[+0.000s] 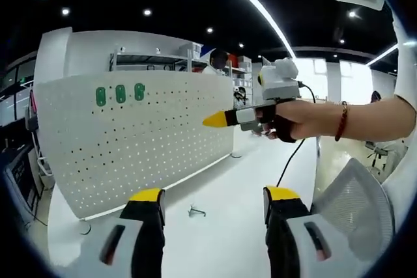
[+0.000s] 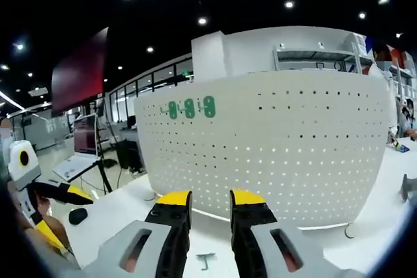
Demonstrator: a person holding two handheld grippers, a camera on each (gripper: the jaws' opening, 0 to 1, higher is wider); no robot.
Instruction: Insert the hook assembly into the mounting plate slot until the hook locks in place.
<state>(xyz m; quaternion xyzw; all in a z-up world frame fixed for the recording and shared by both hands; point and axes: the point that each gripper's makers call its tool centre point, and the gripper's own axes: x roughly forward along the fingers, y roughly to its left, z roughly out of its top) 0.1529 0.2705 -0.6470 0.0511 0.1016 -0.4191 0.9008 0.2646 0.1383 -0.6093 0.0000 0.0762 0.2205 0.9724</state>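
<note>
The hook [image 2: 204,260] lies loose on the white counter [image 1: 234,193] just in front of the upright pegboard [image 2: 273,141], just below & between the right gripper [image 2: 207,208] fingers, spread & empty; left gripper [image 1: 215,201] likewise spread w/ nothing held, farther off.

A white perforated mounting plate [image 1: 140,141] stands upright on the white table, three green tabs along its upper left. A small metal hook [image 1: 196,211] lies flat on the tabletop just in front of it, apart from the plate.
</note>
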